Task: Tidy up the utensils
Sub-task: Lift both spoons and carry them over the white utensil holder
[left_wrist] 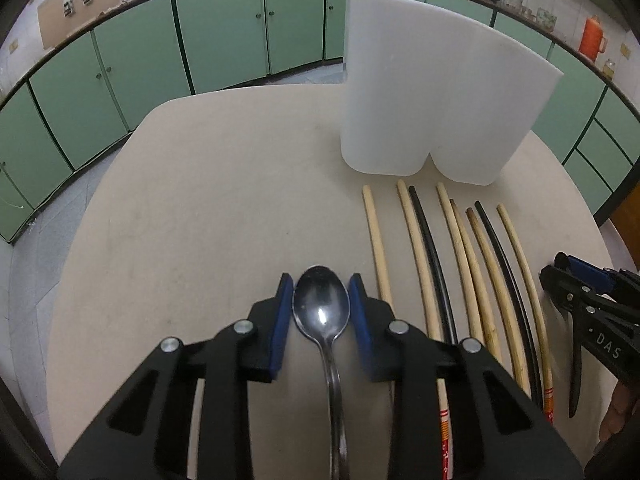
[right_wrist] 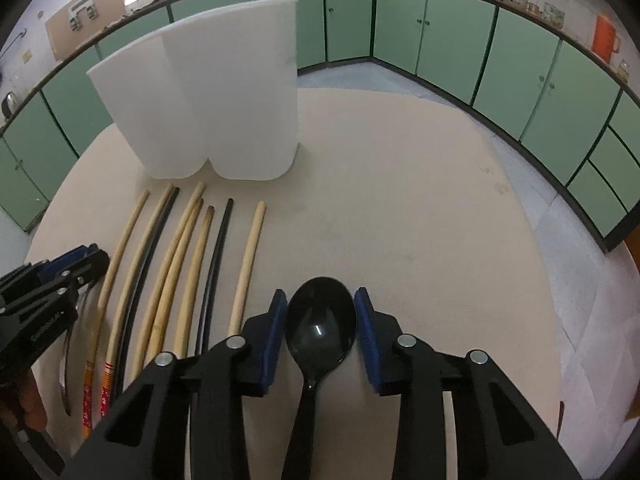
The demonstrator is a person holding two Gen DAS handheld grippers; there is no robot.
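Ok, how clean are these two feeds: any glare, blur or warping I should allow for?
Left wrist view: sharp, a small glare spot on the metal spoon, chopsticks bowed by the fisheye. Right wrist view: sharp too, a thin highlight on the black spoon, the window top left blown out, the cabinet line curved.

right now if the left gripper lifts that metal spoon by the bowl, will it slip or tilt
The metal spoon looks stiff, so it should not bend. Its bowl is shiny and rounded between the left gripper pads, so it may well slide. The long handle runs back from the grip, so it could pivot and droop.
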